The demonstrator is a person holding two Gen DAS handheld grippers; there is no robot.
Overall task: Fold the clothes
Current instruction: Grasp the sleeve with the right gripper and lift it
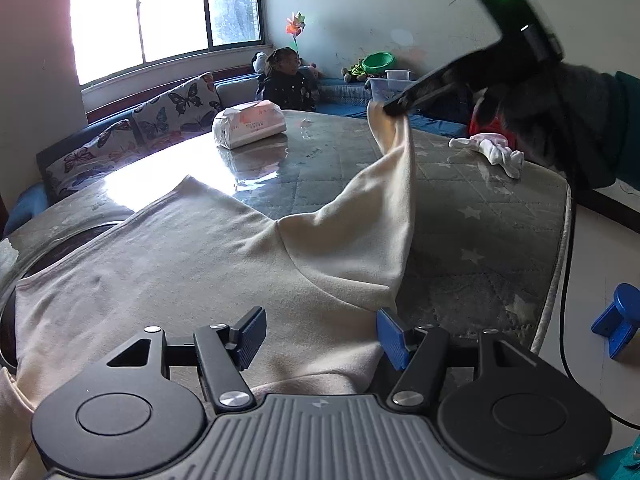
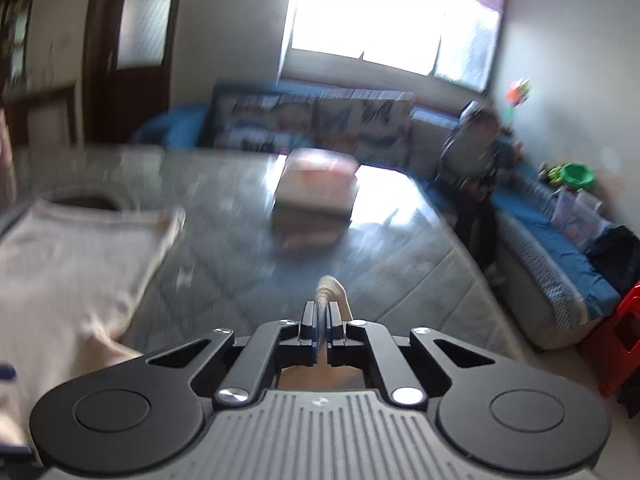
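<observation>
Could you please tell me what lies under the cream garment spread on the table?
Under the cream fabric garment lies the glossy grey star-patterned table cover, with a dark round opening partly covered at its left edge. Anything else beneath is hidden.

My left gripper (image 1: 320, 336) hangs with its blue pads apart over the cream shirt (image 1: 192, 264), which lies spread on the desk (image 1: 480, 240). My right gripper (image 1: 394, 110) pinches one corner of the shirt and holds it lifted off the desk. Beyond lie a tissue pack (image 1: 250, 125) and a small white cloth (image 1: 490, 151).
</observation>
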